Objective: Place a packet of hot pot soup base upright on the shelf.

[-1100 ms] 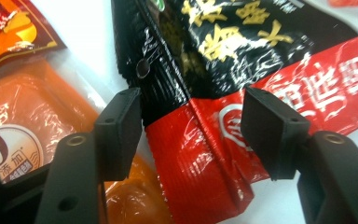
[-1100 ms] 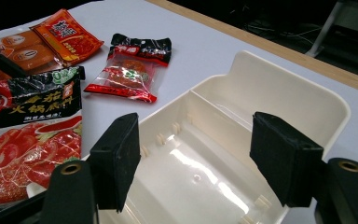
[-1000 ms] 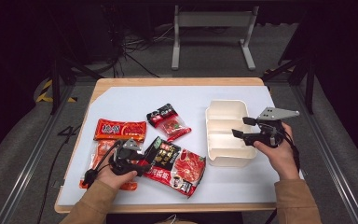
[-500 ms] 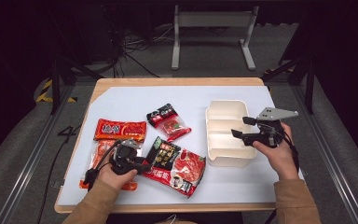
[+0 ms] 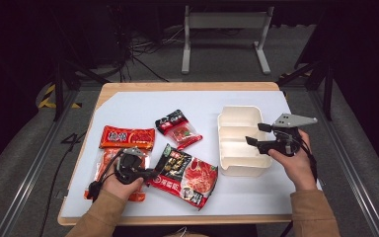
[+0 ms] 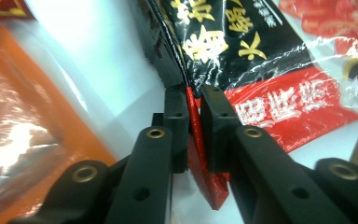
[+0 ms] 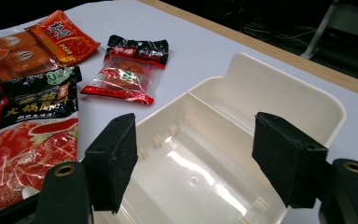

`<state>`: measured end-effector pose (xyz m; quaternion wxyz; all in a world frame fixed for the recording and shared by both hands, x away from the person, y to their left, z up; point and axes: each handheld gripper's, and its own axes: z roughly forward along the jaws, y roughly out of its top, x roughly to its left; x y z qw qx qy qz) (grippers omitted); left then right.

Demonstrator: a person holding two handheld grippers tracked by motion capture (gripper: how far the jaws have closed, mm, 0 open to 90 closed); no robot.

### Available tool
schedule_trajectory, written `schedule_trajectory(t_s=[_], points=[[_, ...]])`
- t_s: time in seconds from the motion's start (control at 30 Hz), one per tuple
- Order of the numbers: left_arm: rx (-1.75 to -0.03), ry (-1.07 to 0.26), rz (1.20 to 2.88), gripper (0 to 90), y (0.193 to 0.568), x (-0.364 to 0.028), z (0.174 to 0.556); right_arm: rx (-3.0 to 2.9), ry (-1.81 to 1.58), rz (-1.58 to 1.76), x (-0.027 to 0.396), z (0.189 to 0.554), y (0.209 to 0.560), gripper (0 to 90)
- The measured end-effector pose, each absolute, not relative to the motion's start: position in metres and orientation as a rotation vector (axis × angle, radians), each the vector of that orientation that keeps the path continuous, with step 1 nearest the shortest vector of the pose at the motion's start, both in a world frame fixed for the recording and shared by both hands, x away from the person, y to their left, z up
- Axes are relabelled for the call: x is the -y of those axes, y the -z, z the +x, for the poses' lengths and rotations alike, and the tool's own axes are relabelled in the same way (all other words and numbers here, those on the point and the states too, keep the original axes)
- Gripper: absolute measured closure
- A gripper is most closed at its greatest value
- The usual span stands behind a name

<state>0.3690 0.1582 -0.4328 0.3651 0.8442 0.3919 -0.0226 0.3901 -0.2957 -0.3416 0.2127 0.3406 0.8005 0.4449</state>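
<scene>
Two tools on the go. Left tool has just been closing and its pads now pinch the red edge of the big hotpot packet, which lies flat at the front of the desk, just right of the orange packet. Right tool hangs with jaws spread wide and nothing in them, over the near end of the cream divided tray. Small red-and-black packet sits between tray and orange packet.
</scene>
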Motion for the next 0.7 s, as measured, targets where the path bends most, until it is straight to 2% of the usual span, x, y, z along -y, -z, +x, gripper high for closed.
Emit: schedule_trajectory(t_s=[0.7], points=[[-0.811,-0.249,1.926,87.5,0.365,-0.166,0.344,-2.222,-1.458,0.880,0.288,0.376,0.318,32.3]])
